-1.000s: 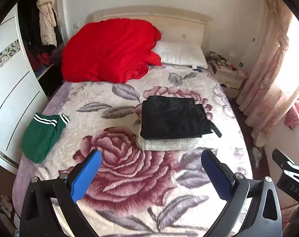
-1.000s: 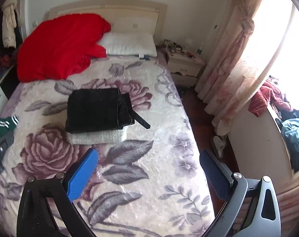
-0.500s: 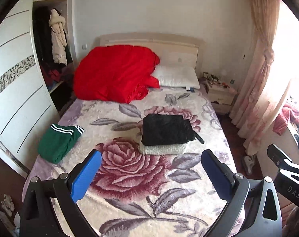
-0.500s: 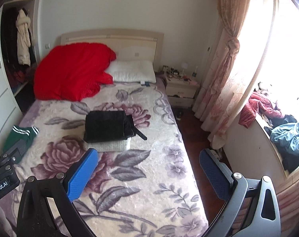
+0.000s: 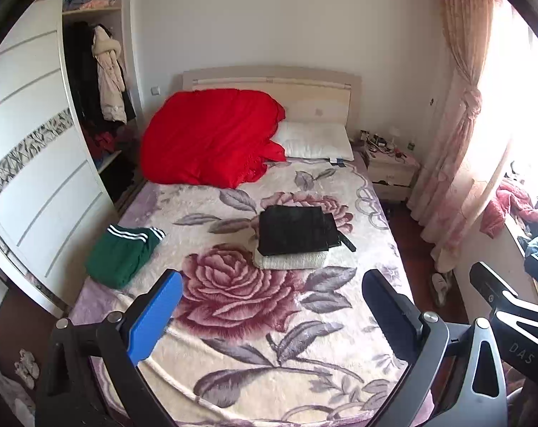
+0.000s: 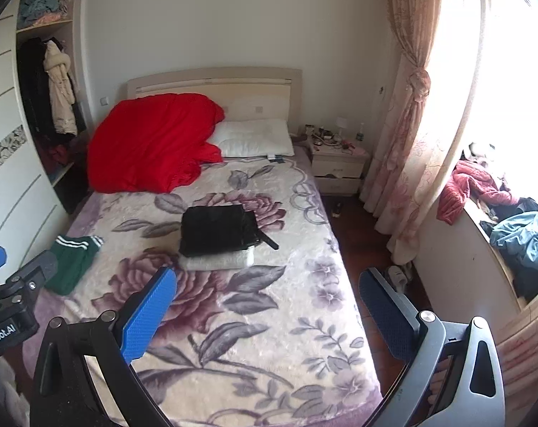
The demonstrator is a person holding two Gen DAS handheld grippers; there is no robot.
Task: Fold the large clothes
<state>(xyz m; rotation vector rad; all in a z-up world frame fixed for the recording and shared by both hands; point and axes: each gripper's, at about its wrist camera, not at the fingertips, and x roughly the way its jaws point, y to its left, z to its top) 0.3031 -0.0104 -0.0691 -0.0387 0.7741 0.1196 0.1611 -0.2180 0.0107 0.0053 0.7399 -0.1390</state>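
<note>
Bed (image 5: 233, 320) under a floral blanket fills both views, its headboard against the far wall. Wardrobe (image 5: 30, 178) with white sliding doors stands along the bed's left side. A crumpled red quilt (image 5: 212, 138) lies at the head, just beside a white pillow (image 5: 315, 140). Mid-bed, a folded black garment (image 5: 294, 229) rests on a folded white garment (image 5: 290, 259); a folded green garment (image 5: 121, 252) with white stripes lies near the bed's left edge, well apart from that stack. The left gripper (image 5: 272, 316) and right gripper (image 6: 267, 315) hover above the foot of the bed, each spread wide with nothing between its blue pads.
</note>
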